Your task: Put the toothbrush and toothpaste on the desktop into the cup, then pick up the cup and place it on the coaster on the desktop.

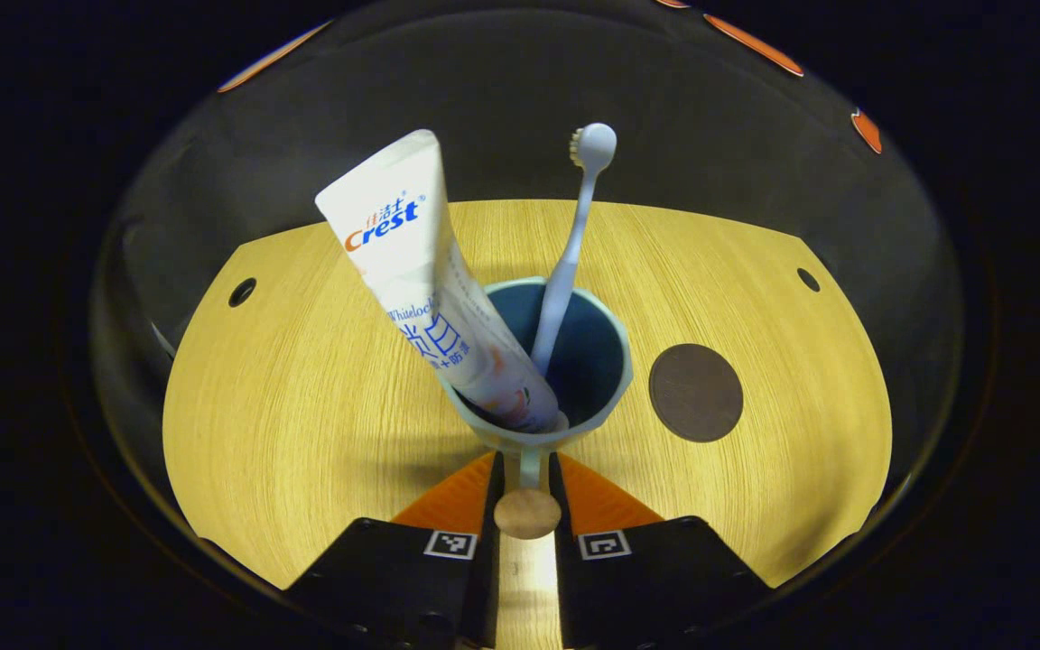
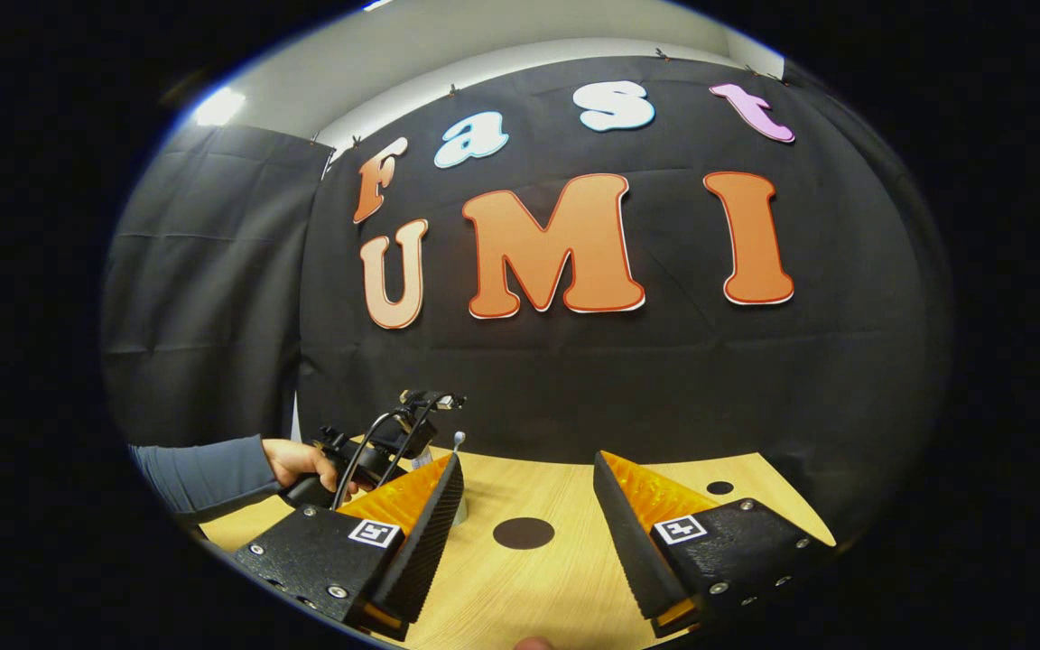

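Note:
In the left gripper view a pale blue cup [image 1: 612,361] with a dark blue inside stands just ahead of my left gripper [image 1: 526,462]. A white toothpaste tube [image 1: 421,280] leans left in it and a pale toothbrush [image 1: 570,244] stands head up. Both left fingers press on the cup's handle [image 1: 527,511], which ends in a round wooden cap. A dark round coaster [image 1: 696,393] lies on the desktop just right of the cup. My right gripper [image 2: 527,459] is open above the desk, with the coaster [image 2: 523,533] seen between its fingers.
The wooden desktop [image 1: 303,397] has small dark holes near its far corners [image 1: 242,292]. In the right gripper view a hand [image 2: 296,460] in a grey sleeve holds the left gripper [image 2: 376,442] at the left. Black cloth walls close the booth behind the desk.

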The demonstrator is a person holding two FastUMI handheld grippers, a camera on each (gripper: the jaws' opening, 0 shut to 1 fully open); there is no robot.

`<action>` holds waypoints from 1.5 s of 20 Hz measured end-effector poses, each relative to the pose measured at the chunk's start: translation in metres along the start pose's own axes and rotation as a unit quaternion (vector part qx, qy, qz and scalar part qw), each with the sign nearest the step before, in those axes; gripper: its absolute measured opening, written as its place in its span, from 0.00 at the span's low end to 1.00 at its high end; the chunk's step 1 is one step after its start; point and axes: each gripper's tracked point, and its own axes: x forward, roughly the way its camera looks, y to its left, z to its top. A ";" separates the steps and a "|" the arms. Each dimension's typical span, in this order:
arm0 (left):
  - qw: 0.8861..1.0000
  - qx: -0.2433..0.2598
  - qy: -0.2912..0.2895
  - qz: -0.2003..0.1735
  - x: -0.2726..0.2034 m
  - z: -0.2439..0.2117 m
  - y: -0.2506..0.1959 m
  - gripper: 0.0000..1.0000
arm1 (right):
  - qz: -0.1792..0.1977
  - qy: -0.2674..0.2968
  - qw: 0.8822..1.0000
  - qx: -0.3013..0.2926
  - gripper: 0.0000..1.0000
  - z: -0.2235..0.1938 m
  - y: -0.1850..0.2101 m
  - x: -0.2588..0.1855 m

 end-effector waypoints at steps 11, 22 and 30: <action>0.998 -0.043 -0.035 -0.001 0.002 0.007 -0.009 0.19 | -0.019 -0.002 0.999 0.041 0.87 -0.007 -0.027 -0.014; 0.998 -0.011 -0.061 -0.024 0.004 0.013 -0.009 0.19 | -0.030 -0.004 0.999 0.041 0.87 -0.006 -0.037 -0.025; 0.997 0.027 -0.057 -0.042 0.007 0.013 -0.012 0.19 | -0.056 -0.002 0.998 0.032 0.87 -0.003 -0.062 -0.050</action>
